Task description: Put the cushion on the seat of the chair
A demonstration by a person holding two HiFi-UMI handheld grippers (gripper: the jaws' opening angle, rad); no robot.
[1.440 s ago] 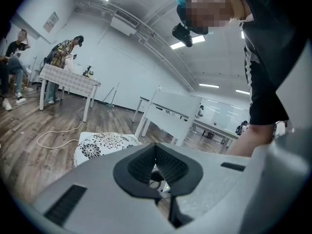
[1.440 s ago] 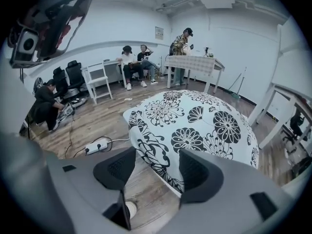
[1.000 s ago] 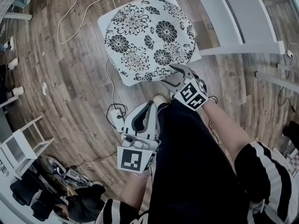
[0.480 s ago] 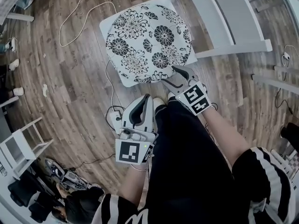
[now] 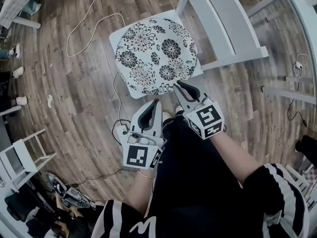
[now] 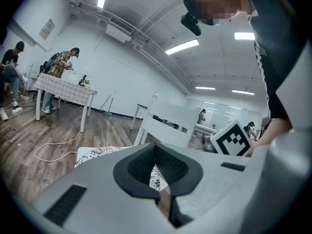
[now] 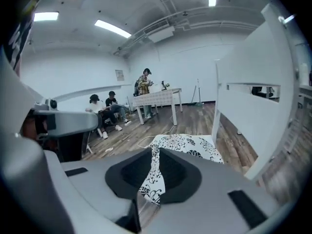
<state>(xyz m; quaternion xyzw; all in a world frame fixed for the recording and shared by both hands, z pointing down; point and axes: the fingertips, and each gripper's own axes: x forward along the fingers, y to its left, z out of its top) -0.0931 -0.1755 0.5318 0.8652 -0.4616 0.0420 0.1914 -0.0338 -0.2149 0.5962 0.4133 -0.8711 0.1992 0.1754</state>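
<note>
The black-and-white flowered cushion (image 5: 156, 53) lies flat on the seat (image 5: 115, 33) of the white chair, whose backrest (image 5: 218, 19) stands to the right. My right gripper (image 5: 181, 87) hovers above the cushion's near edge, apart from it. Its jaws are closing and stand almost together with nothing between them. In the right gripper view the cushion (image 7: 187, 143) shows beyond the right gripper (image 7: 146, 199). My left gripper (image 5: 154, 104) is held lower left, shut and empty. In the left gripper view the left gripper (image 6: 163, 196) faces the cushion (image 6: 97, 155).
White cables (image 5: 84, 24) trail over the wooden floor, with a power strip (image 5: 120, 128) by my feet. White frames (image 5: 287, 90) stand at the right and a small shelf (image 5: 25, 157) at the left. People (image 7: 109, 108) sit by a far table (image 7: 156, 99).
My right gripper has lifted off the cushion's near edge and its wide-open jaws have come together. The cushion stays on the seat. The left gripper has risen a little.
</note>
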